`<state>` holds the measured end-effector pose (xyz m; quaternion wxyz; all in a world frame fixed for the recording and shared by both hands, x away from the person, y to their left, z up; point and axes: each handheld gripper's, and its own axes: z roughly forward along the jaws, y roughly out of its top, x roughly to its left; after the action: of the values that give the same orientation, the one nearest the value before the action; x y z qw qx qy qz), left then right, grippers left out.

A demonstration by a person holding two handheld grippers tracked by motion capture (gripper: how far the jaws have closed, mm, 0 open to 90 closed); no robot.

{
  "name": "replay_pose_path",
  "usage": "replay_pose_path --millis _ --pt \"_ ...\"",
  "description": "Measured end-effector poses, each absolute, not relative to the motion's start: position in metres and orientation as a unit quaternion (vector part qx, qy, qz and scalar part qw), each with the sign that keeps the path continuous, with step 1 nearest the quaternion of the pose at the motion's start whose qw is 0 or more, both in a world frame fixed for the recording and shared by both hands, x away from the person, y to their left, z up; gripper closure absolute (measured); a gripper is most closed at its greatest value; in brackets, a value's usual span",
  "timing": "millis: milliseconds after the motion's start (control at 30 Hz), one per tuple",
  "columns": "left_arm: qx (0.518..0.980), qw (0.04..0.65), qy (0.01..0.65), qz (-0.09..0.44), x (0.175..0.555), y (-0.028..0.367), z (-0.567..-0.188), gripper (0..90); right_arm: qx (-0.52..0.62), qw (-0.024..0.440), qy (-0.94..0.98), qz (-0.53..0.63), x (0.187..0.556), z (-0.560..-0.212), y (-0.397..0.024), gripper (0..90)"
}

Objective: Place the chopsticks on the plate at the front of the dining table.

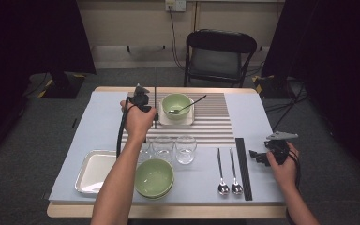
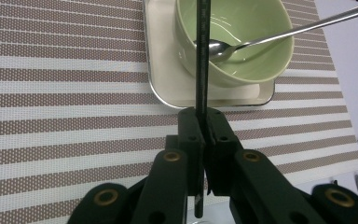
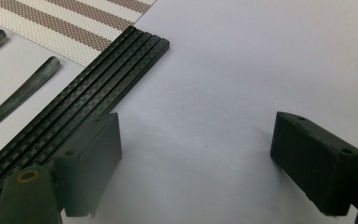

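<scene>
Placing step: left gripper (image 2: pixel 204 122) clamps a black chopstick (image 2: pixel 201 56) beside the green bowl (image 2: pixel 242 28), probably to lay flat next; right gripper (image 3: pixel 196 154) gapes empty.

A black folding metal chair (image 1: pixel 220 54) stands behind the counter (image 1: pixel 168 211) on grey carpet floor (image 1: pixel 33 140); black curtains (image 1: pixel 37 37) flank a beige wall (image 1: pixel 131 21).

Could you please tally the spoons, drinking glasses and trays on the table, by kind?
Spoons: 3
Glasses: 3
Trays: 2
Total: 8
</scene>
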<state>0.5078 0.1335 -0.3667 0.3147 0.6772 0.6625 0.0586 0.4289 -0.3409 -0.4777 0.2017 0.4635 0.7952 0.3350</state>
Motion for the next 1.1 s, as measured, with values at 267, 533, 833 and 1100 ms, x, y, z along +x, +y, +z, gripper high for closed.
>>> replay_pose_path --millis 267,533,833,1100 --pt "0.679 0.311 0.663 0.057 0.512 0.130 -0.371 87.0 0.464 0.202 0.795 0.335 0.429 -0.478 -0.341 15.2" --pt "0.676 0.308 0.667 0.056 0.516 0.128 -0.376 87.0 0.463 0.202 0.795 0.335 0.429 -0.478 -0.341 15.2" --pt "0.682 0.304 0.662 0.062 0.521 0.123 -0.373 87.0 0.464 0.202 0.795 0.335 0.429 -0.478 -0.341 15.2" --pt "0.684 0.298 0.663 0.063 0.525 0.120 -0.377 87.0 0.463 0.202 0.796 0.334 0.429 -0.478 -0.341 15.2"
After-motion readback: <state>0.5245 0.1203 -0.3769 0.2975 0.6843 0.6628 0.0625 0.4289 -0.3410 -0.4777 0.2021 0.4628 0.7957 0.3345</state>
